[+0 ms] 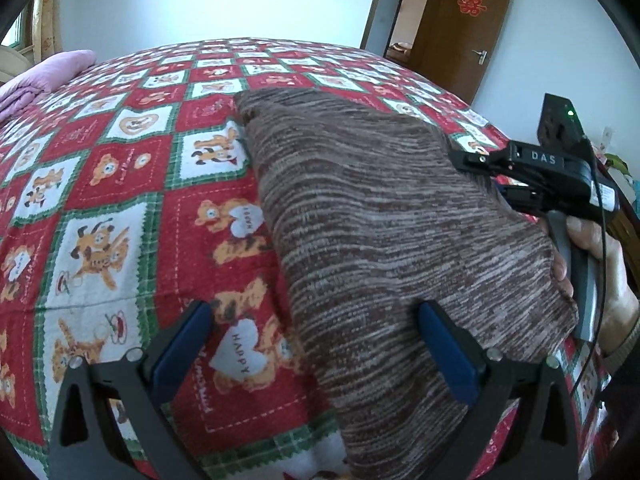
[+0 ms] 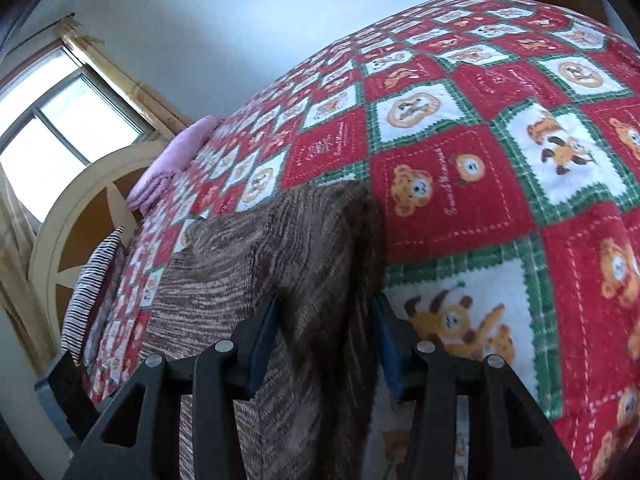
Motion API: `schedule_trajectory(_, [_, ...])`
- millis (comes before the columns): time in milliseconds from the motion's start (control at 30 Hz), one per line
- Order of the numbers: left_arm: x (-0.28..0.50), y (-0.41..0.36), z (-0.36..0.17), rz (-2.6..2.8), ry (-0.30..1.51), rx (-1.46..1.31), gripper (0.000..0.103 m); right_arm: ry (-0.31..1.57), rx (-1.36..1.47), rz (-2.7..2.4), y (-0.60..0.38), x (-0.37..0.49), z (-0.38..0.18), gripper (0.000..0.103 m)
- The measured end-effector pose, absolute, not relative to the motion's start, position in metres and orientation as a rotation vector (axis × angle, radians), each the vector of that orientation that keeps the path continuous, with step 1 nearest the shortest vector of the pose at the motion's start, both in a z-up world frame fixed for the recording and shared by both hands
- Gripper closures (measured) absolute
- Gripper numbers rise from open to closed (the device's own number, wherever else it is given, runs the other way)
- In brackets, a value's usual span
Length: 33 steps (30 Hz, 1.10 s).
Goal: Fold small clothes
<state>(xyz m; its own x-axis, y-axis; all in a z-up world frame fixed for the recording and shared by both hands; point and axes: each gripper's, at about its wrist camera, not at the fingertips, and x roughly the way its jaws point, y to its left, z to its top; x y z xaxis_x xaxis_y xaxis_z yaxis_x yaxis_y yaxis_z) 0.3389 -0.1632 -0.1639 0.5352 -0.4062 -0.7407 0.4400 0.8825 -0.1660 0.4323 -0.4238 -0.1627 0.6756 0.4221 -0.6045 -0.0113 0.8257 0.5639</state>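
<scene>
Knitwear, brown and striped: the sweater (image 1: 392, 232) lies folded on my bed's bear-print blanket (image 1: 120, 184). My right tool (image 2: 326, 336) straddles its raised edge (grip uncertain), my left tool (image 1: 316, 344) gapes. Soft, floppy, light; I judge doubled edges hold best.

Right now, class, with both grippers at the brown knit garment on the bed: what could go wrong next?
1. The right gripper straddles a thick raised fold of the brown knit garment; the bulk may slip out.
2. The left gripper is open, holding nothing, so the near edge could sag or unfold.
</scene>
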Motion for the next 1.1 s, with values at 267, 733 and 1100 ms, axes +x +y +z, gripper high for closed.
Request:
schedule_trajectory(267, [0.333,-0.17,-0.162,-0.579,0.856,0.058,0.01,0.795,0.568,0.331,-0.417,0.433,-0.167,0.063])
schedule_trajectory(733, [0.329,-0.174,-0.159,-0.643,0.867,0.05,0.035,0.771,0.537,0.268,-0.416,0.426,-0.167,0.081])
schedule_trajectory(1100, [0.324,-0.17,-0.146,-0.617,0.88,0.022,0.078,0.772,0.497,0.214,-0.407,0.42,-0.157,0.085])
